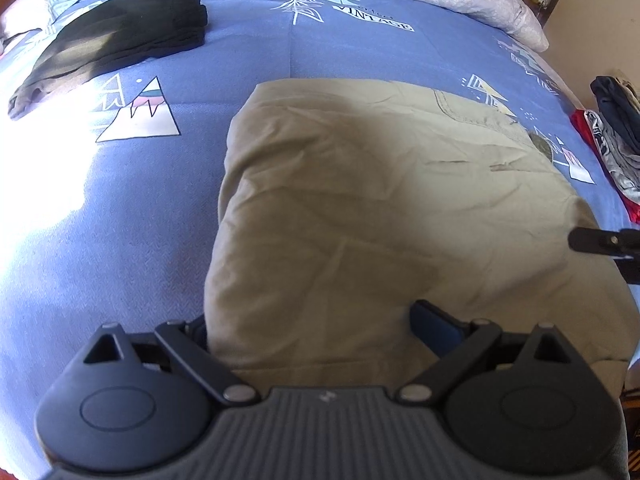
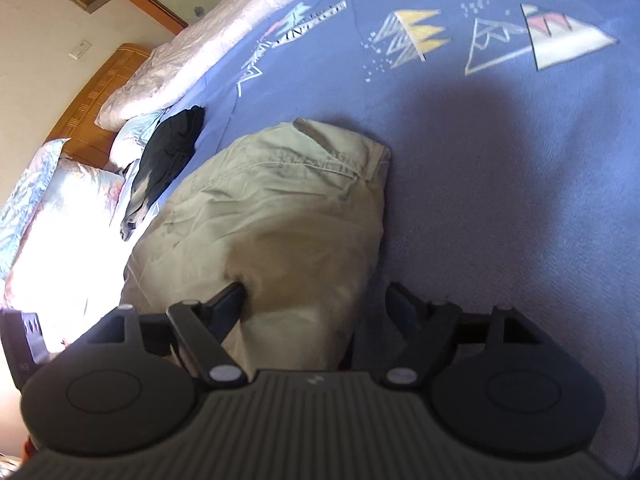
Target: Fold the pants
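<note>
— Where are the folded tan cotton pants?
— On the bed's blue cover with triangle drawings, near a black folded garment.
— And the tools?
— The left tool is wide open around the pants' near edge. The right tool is wide open too, not squeezing the cloth.

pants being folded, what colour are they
Khaki pants; clearest in the left wrist view.
</note>
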Demonstrator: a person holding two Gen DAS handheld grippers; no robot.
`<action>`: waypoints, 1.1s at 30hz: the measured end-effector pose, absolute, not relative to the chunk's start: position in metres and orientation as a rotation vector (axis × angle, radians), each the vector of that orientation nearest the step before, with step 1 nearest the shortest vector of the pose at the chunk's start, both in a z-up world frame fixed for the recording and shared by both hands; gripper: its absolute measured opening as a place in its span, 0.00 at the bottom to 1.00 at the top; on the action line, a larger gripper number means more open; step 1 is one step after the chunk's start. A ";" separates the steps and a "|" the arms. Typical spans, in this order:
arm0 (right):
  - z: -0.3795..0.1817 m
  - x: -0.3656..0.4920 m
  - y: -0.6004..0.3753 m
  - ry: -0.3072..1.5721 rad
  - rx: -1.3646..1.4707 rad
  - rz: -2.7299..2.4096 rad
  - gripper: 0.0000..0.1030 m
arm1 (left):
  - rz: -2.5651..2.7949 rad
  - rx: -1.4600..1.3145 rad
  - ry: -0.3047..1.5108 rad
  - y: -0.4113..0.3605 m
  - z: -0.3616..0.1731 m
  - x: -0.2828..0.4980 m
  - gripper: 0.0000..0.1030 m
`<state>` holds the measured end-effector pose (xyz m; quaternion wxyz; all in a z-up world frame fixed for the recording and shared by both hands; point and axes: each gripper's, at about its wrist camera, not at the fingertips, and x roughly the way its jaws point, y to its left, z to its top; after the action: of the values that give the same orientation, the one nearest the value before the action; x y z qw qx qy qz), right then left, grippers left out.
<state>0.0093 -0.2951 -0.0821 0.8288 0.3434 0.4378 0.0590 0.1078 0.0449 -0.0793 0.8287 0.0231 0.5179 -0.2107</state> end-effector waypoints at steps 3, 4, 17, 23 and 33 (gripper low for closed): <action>-0.088 0.024 -0.296 0.946 0.757 0.147 0.79 | -0.434 0.066 1.077 0.044 -0.073 0.113 0.94; -0.088 0.028 -0.295 0.946 0.767 0.149 0.79 | -0.426 0.071 1.070 0.043 -0.071 0.116 0.94; -0.084 0.059 -0.266 0.959 0.604 0.151 0.47 | -0.529 -0.109 1.097 0.044 -0.096 0.150 0.71; -0.047 0.064 -0.224 0.781 0.306 0.180 0.18 | -0.568 -0.202 1.029 0.060 -0.073 0.158 0.29; -0.056 0.108 -0.229 0.702 0.385 0.126 0.25 | -0.399 -0.136 0.980 0.049 -0.080 0.197 0.43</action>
<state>0.1083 -0.2293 -0.0560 0.9190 0.1871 0.3416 0.0611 0.1969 0.0487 -0.0800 0.8611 -0.0650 0.4670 -0.1903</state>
